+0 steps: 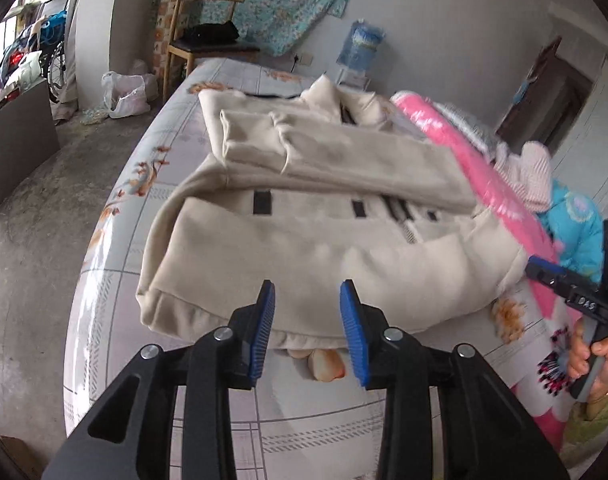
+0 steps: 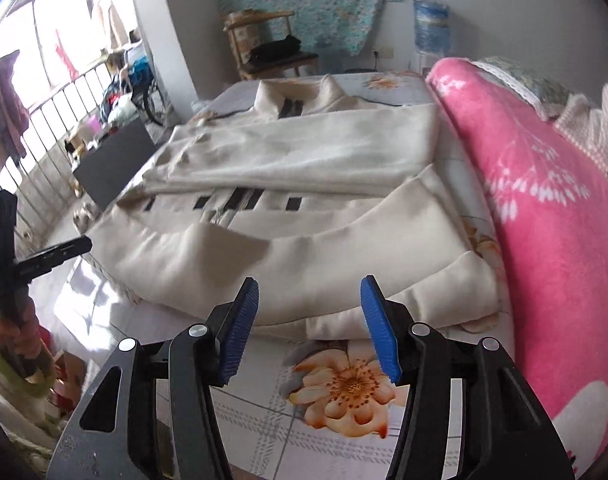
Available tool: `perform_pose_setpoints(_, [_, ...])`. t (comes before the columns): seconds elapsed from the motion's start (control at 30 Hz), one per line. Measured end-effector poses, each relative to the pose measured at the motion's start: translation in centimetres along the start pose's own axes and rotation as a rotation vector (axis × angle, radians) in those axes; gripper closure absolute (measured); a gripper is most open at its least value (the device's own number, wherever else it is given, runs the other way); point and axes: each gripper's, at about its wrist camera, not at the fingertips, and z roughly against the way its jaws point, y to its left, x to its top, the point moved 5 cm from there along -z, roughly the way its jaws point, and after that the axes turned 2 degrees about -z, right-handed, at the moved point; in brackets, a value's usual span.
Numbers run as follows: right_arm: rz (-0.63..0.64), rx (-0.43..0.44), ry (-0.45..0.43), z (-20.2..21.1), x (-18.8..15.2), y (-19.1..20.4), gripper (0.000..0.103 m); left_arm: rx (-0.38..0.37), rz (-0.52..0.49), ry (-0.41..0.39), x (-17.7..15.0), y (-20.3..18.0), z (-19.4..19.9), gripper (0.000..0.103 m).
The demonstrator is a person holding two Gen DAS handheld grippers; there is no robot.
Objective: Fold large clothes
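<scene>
Lying on the bed point(image 1: 116, 292), the cream coat point(image 1: 312, 216) has its sleeves crossed over the front, so the body is narrowed for a lengthwise fold. Both tongs hover just short of its near hem, apparently placed to take the two hem corners: the left tongs point(image 1: 307, 312) part-open and empty, the right tongs point(image 2: 309, 312) wider apart, also empty. Only the right wrist view shows the pink blanket point(image 2: 544, 208) touching the coat's far side and the window railing; only the left wrist view shows the floor beside the bed.
</scene>
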Motion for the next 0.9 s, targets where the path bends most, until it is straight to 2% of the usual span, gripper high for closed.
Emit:
perform_pose_setpoints(0.07, [0.014,-0.022,0.040,-2.1,-0.5,0.3,0.054,0.094,-0.019,0.058,-0.9,0.4,-2.1,0.070])
perform_pose_setpoints(0.17, [-0.011,-0.066,0.133,-5.3,-1.8,-1.1,0.054,0.086,-0.005,0.051,-1.2,1.0,-2.3,0.070])
perform_pose_setpoints(0.2, [-0.010,-0.054,0.112,-5.1,-1.7,-1.2,0.054,0.084,-0.001,0.054,-1.2,1.1,-2.1,0.070])
perform_pose_setpoints(0.3, [-0.021,-0.053,0.121,-4.1,-1.4,-1.1,0.054,0.097,-0.006,0.026,-0.8,1.3,-0.8,0.070])
perform_pose_setpoints(0.43, [-0.046,0.061,0.065,-2.4,0.1,0.6,0.052,0.118,0.001,-0.045,0.8,2.0,0.8,0.070])
perform_pose_setpoints(0.57, [-0.060,0.195,0.079,-2.9,1.3,3.1,0.048,0.274,0.041,-0.017,2.5,4.4,-0.6,0.070])
perform_pose_setpoints(0.6, [-0.065,0.220,0.092,-3.3,1.5,3.7,0.048,0.283,0.053,0.000,2.7,5.0,-1.2,0.070])
perform_pose_setpoints(0.7, [-0.066,0.258,0.127,-4.5,2.1,5.1,0.048,0.319,0.075,0.057,2.6,6.7,-2.8,0.070])
perform_pose_setpoints(0.8, [-0.035,0.248,0.153,-5.6,2.4,6.3,0.048,0.316,0.083,0.047,2.4,7.0,-2.8,0.070])
perform_pose_setpoints(0.87, [-0.002,0.213,0.160,-6.0,2.4,6.6,0.063,0.323,0.074,0.038,2.1,7.1,-2.6,0.071])
perform_pose_setpoints(0.9, [0.011,0.205,0.168,-6.4,2.4,6.8,0.065,0.326,0.072,0.036,2.1,7.0,-2.7,0.074])
